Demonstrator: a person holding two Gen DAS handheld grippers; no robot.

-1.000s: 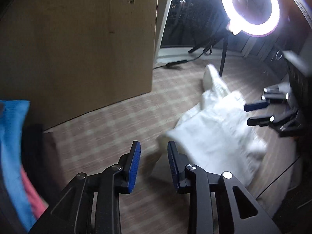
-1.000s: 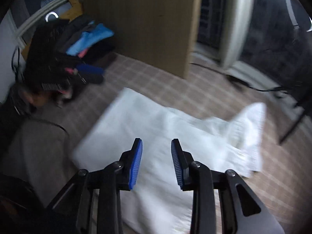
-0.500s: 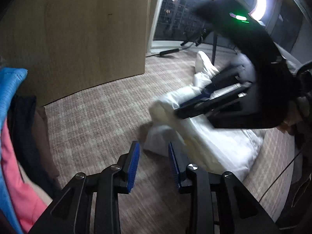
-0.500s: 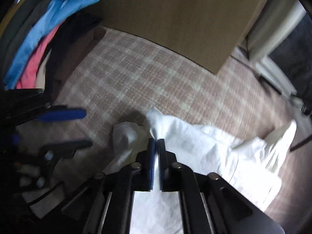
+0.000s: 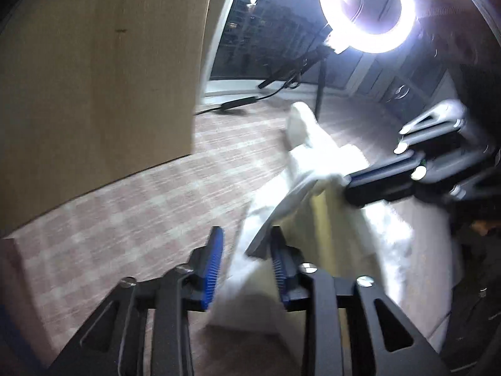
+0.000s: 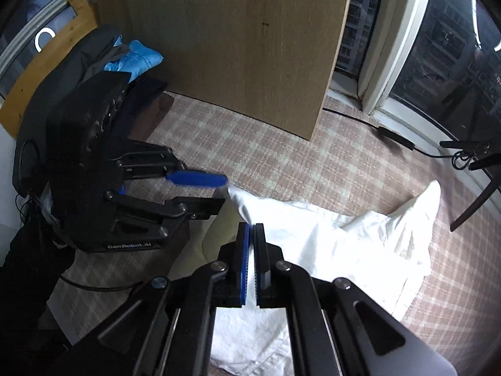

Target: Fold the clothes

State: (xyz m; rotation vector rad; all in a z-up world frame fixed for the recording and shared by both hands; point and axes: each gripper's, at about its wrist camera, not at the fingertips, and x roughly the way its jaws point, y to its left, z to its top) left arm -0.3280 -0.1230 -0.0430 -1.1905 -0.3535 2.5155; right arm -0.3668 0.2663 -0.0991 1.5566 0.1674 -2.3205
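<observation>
Cloth first, seen from the left wrist: a white garment (image 5: 316,169) lies rumpled on the checked carpet (image 5: 131,206), one corner lifted so that an edge hangs between the blue pads of the left claw (image 5: 245,252). Those jaws are closing with a clear gap to either side of the fabric, so they do not grip it yet; I judge the corner is raised to give this claw an edge to catch. At the right of this view the right claw (image 5: 350,183) pinches a bunched fold and holds it off the floor. A ring light (image 5: 366,12) glares above, next to a wooden panel (image 5: 94,78). From the right wrist, the right claw (image 6: 251,228) is closed tight on a ridge of the garment (image 6: 338,244), which spreads away to the right across the carpet (image 6: 281,163). The left claw (image 6: 219,192) reaches in from the left, its tips at the raised corner, likely for a two-point hold before folding.
</observation>
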